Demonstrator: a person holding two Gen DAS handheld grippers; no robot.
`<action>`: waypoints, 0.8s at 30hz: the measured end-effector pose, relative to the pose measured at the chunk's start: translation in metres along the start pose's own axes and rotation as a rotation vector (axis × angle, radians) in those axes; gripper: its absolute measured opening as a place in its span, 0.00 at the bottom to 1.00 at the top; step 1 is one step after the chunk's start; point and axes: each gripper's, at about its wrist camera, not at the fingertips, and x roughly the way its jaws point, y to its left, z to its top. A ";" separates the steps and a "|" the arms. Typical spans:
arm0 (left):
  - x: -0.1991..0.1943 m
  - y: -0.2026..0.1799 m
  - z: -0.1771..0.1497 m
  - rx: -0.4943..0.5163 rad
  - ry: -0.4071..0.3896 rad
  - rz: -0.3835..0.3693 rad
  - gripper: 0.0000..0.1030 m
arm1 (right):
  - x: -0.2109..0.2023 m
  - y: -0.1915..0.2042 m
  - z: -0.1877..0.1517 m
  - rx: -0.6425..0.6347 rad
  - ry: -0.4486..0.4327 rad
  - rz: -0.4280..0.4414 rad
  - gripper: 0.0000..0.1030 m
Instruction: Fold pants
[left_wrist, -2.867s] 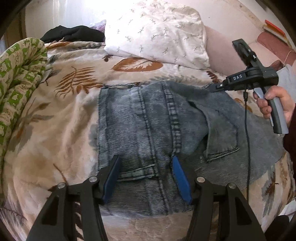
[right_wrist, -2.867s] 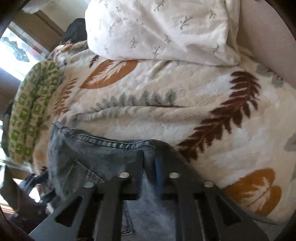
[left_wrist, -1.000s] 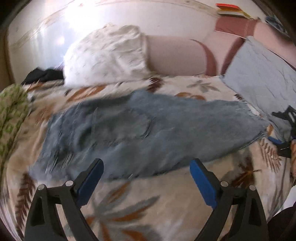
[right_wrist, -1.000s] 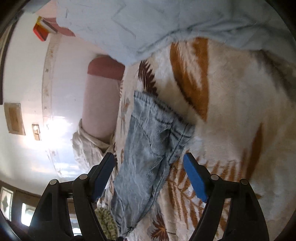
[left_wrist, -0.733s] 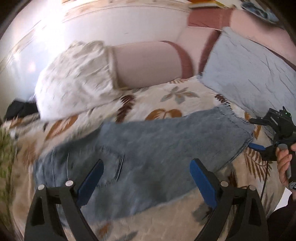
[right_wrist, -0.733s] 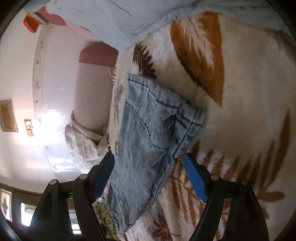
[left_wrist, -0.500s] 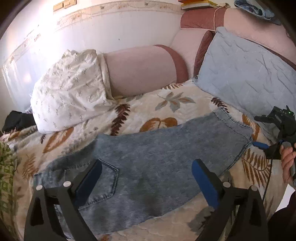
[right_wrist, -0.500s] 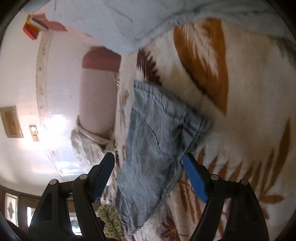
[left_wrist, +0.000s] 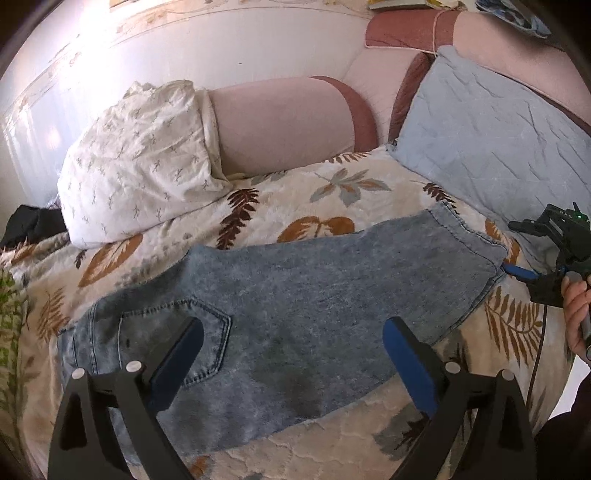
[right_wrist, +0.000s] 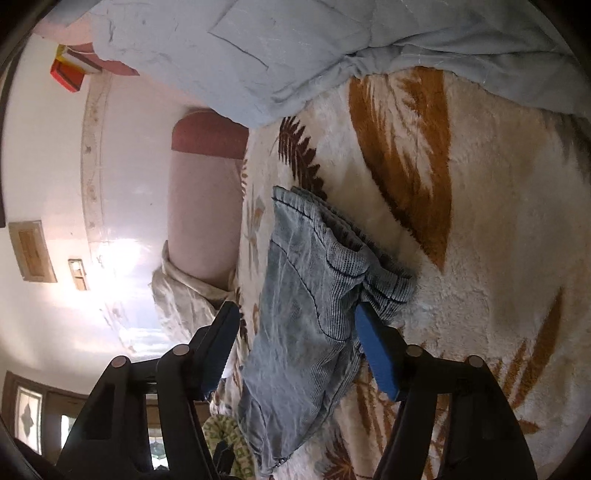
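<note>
On bed's leaf-print blanket (left_wrist: 332, 206), denim pants (left_wrist: 295, 295) lie flat; left gripper (left_wrist: 291, 350) hovers above w/ jaws wide, right gripper (right_wrist: 295, 339) jaws closing around hem, not yet pinching.

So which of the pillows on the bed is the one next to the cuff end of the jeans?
The plain pale blue pillow, near the jeans' hemmed leg end. The white leaf-print pillow lies farther back, toward the waist end.
</note>
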 end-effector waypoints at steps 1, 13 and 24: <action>0.002 0.000 0.005 0.009 0.004 -0.001 0.96 | -0.002 0.001 -0.001 -0.002 -0.001 -0.008 0.63; 0.074 -0.072 0.109 0.307 0.111 -0.168 0.96 | 0.014 -0.018 -0.017 0.080 0.070 -0.073 0.63; 0.178 -0.152 0.157 0.398 0.285 -0.442 0.84 | 0.018 -0.026 -0.018 0.136 -0.040 -0.048 0.60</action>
